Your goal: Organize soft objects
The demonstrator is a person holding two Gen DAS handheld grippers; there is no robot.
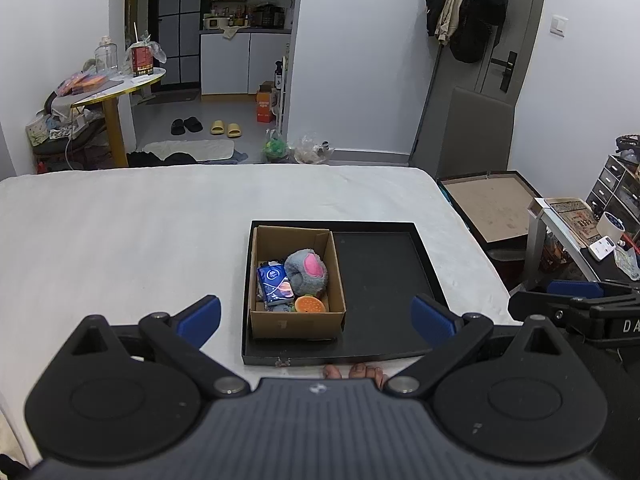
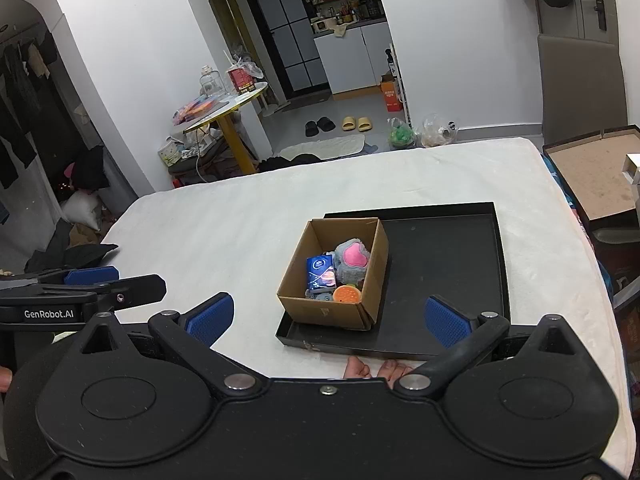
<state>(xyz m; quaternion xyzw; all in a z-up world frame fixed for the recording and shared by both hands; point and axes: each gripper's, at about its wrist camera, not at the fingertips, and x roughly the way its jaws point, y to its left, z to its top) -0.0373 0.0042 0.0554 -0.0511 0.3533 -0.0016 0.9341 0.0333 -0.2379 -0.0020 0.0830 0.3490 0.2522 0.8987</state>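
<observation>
Left hand-held gripper (image 1: 316, 318) and right hand-held gripper (image 2: 329, 320) both spread wide

The bed (image 1: 120, 232) wears a white cloth cover, matt and faintly napped; on it the tray (image 1: 384, 288) looks like smooth black board with a dull sheen; the box (image 1: 296, 322) is plain brown corrugated cardboard, matt; inside, the grey plush toy (image 1: 306, 272) is fuzzy cloth with a pink patch; the blue packet (image 1: 276, 282) is glossy printed wrap; the orange toy (image 1: 309, 305) looks soft and dimpled; the left gripper (image 1: 316, 314) is matt black plastic with metal pivots; its fingers (image 1: 200, 316) carry blue textured pads; the right gripper (image 2: 328, 316) looks alike.
</observation>
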